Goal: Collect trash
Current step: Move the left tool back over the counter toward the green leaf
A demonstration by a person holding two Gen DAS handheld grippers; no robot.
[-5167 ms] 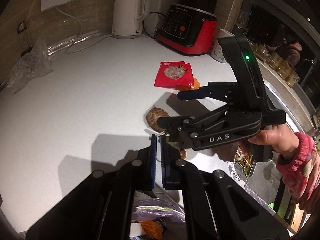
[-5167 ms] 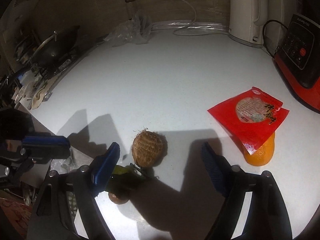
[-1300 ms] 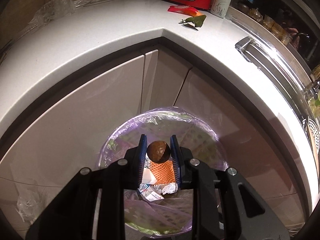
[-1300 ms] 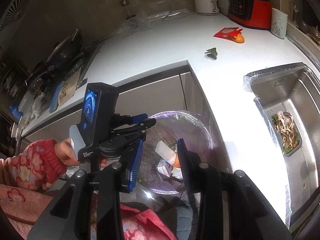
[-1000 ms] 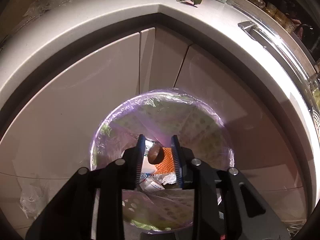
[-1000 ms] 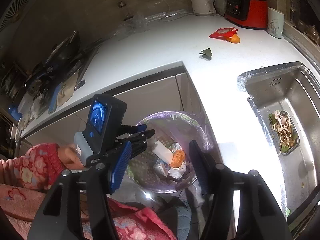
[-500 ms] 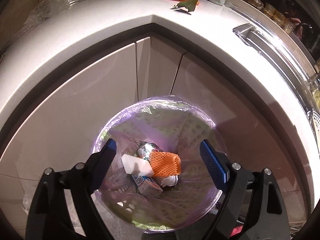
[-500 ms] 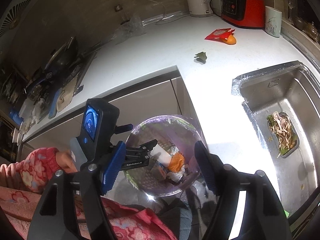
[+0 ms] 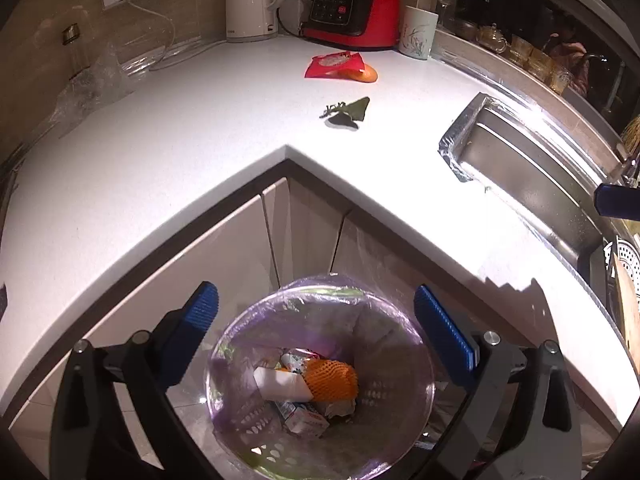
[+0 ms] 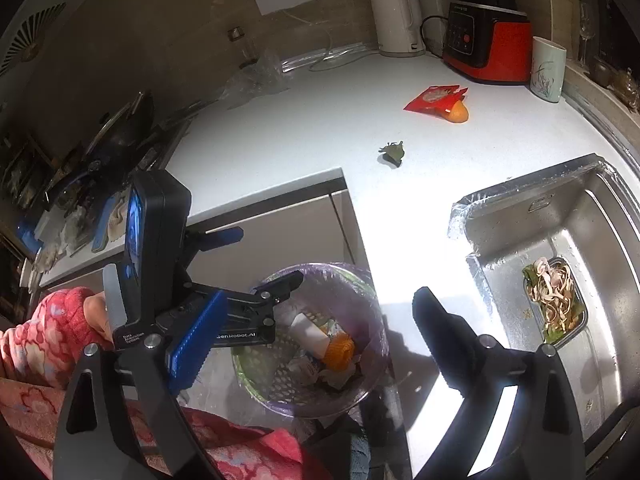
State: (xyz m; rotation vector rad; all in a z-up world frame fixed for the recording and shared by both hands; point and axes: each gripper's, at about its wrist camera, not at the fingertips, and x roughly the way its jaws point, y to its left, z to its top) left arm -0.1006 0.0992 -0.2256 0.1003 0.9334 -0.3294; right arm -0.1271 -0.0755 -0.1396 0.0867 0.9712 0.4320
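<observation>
On the counter (image 9: 200, 152), the green leaf scrap (image 9: 347, 111) tapers toward the sink (image 9: 532, 168).

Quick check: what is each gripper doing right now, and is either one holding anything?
Left gripper: jaws opening wide, nothing between them, above the bin.
Right gripper: jaws opening wide, holding nothing.

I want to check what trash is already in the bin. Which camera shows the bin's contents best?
The left wrist view: it looks almost straight down into the bin, so the orange net and white carton lie unobstructed. The right wrist view sees the bin at a slant, with the left gripper crossing its rim.
</observation>
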